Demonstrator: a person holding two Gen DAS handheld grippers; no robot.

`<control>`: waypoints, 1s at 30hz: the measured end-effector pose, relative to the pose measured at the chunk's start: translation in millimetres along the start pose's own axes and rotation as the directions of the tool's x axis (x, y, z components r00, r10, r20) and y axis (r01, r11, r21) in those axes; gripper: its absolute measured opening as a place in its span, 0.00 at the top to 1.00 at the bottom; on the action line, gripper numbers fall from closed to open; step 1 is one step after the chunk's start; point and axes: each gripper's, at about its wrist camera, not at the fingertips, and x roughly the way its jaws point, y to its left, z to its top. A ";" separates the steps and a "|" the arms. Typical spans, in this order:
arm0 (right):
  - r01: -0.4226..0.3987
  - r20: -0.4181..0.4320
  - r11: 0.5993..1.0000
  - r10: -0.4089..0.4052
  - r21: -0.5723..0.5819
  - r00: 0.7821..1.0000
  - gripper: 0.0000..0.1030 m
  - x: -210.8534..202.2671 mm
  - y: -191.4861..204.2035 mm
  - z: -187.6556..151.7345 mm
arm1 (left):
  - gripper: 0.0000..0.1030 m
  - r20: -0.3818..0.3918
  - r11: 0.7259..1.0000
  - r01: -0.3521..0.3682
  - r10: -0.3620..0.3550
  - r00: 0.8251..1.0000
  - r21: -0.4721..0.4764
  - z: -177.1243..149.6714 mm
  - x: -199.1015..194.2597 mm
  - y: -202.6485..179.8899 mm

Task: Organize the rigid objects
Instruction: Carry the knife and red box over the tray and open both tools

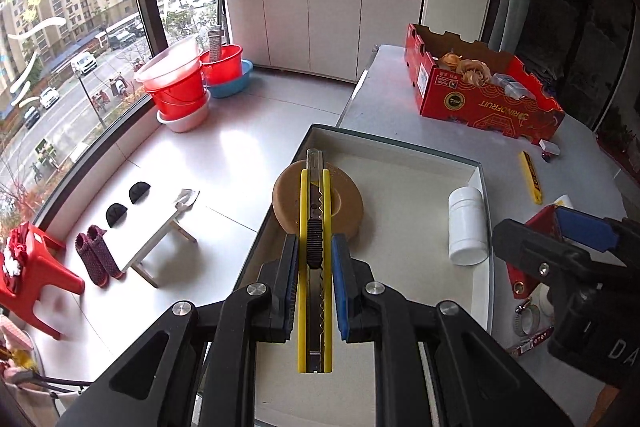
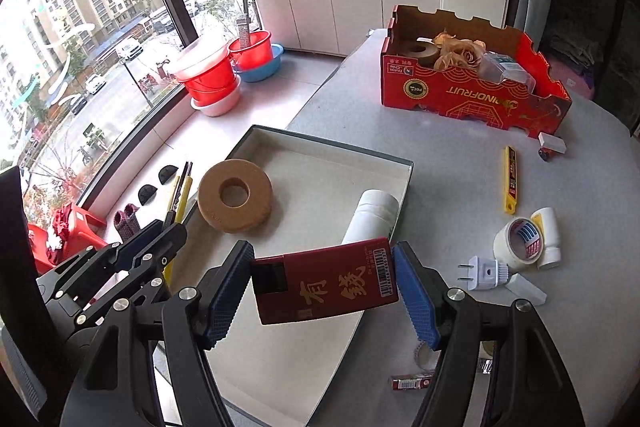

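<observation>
My left gripper (image 1: pixel 315 283) is shut on a yellow utility knife (image 1: pixel 315 227) and holds it above the left side of the shallow white tray (image 1: pixel 404 155). In the tray lie a brown tape roll (image 1: pixel 348 203) and a white bottle (image 1: pixel 466 225). My right gripper (image 2: pixel 324 291) is shut on a dark red box (image 2: pixel 324 281) with gold characters, above the tray's (image 2: pixel 332 151) near right part. The tape roll (image 2: pixel 235 201) and bottle (image 2: pixel 370 217) also show in the right wrist view, as does the left gripper (image 2: pixel 170 227) with the knife (image 2: pixel 182 193).
On the grey table: a red cardboard box (image 2: pixel 472 95) with flowers and small items, a yellow blade case (image 2: pixel 509 179), a white tape roll (image 2: pixel 518 243), a small white bottle (image 2: pixel 548 237), a white plug (image 2: pixel 486 273), a white eraser (image 2: pixel 552 143). Buckets (image 1: pixel 180 87) stand on the floor at the left.
</observation>
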 end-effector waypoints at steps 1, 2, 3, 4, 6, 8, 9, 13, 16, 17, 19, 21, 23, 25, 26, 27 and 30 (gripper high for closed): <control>0.001 -0.003 1.000 -0.001 -0.002 1.000 0.30 2.7 0.2 0.3 | 0.83 -0.004 1.000 -0.001 0.001 1.000 -0.001 -0.4 2.8 0.2; 0.003 -0.007 1.000 -0.003 -0.003 1.000 0.30 5.5 0.1 0.5 | 0.84 -0.010 1.000 -0.002 0.002 1.000 0.000 -0.9 5.9 -0.2; 0.004 -0.011 1.000 -0.005 -0.002 1.000 0.30 7.8 -0.1 0.5 | 0.83 -0.014 1.000 -0.002 0.002 1.000 -0.001 -1.4 8.3 -0.2; 0.004 -0.016 1.000 -0.004 0.001 1.000 0.30 10.6 -0.8 0.8 | 0.83 -0.017 1.000 -0.003 0.003 1.000 0.000 -1.6 10.1 -0.9; 0.005 -0.024 1.000 -0.004 0.005 1.000 0.30 15.2 -2.0 1.2 | 0.83 -0.025 1.000 -0.003 0.003 1.000 0.003 -1.8 14.2 -1.5; 0.006 -0.031 1.000 -0.005 0.005 1.000 0.30 19.1 -2.4 1.6 | 0.83 -0.031 1.000 -0.004 0.004 1.000 0.004 -1.6 18.2 -2.1; 0.005 -0.033 1.000 -0.005 0.004 0.999 0.30 20.4 -2.1 1.8 | 0.83 -0.034 1.000 -0.003 0.003 0.999 0.004 -1.8 19.7 -1.9; 0.008 -0.041 1.000 -0.008 0.000 0.999 0.30 25.8 -0.9 2.7 | 0.84 -0.038 1.000 -0.004 0.004 0.999 0.008 -0.9 23.4 -1.7; 0.011 -0.046 1.000 -0.011 -0.005 0.999 0.30 29.7 1.4 4.2 | 0.84 -0.041 1.000 -0.006 0.006 0.999 0.010 0.2 28.2 -2.2; 0.012 -0.047 1.000 -0.012 -0.007 0.999 0.30 31.1 2.1 4.8 | 0.84 -0.043 1.000 -0.006 0.007 0.999 0.010 0.4 29.3 -2.0; 0.015 -0.052 1.000 -0.015 -0.011 0.999 0.30 34.4 3.4 5.8 | 0.84 -0.047 1.000 -0.007 0.007 0.999 0.008 0.8 32.1 -1.5; 0.017 -0.056 1.000 -0.018 -0.012 0.998 0.30 37.8 4.2 6.2 | 0.84 -0.052 1.000 -0.008 0.008 0.999 0.009 0.7 34.7 -0.8; 0.017 -0.061 1.000 -0.017 -0.012 0.998 0.30 40.9 5.2 6.2 | 0.84 -0.058 1.000 -0.008 0.008 0.998 0.010 0.3 37.2 -0.9; 0.018 -0.067 1.000 -0.019 -0.014 0.998 0.30 44.8 6.2 5.7 | 0.84 -0.064 1.000 -0.009 0.010 0.998 0.012 -0.6 39.6 -1.2; 0.020 -0.071 1.000 -0.021 -0.015 0.997 0.30 47.7 7.0 5.4 | 0.84 -0.067 1.000 -0.010 0.010 0.998 0.012 -1.2 41.1 -1.1; 0.021 -0.075 1.000 -0.022 -0.015 0.997 0.30 50.0 7.4 4.9 | 0.84 -0.071 1.000 -0.010 0.011 0.997 0.012 -1.4 43.0 -1.4; 0.023 -0.088 1.000 -0.024 -0.014 0.996 0.30 56.4 7.0 2.1 | 0.84 -0.083 1.000 -0.009 0.010 0.996 0.013 -3.4 47.5 -1.5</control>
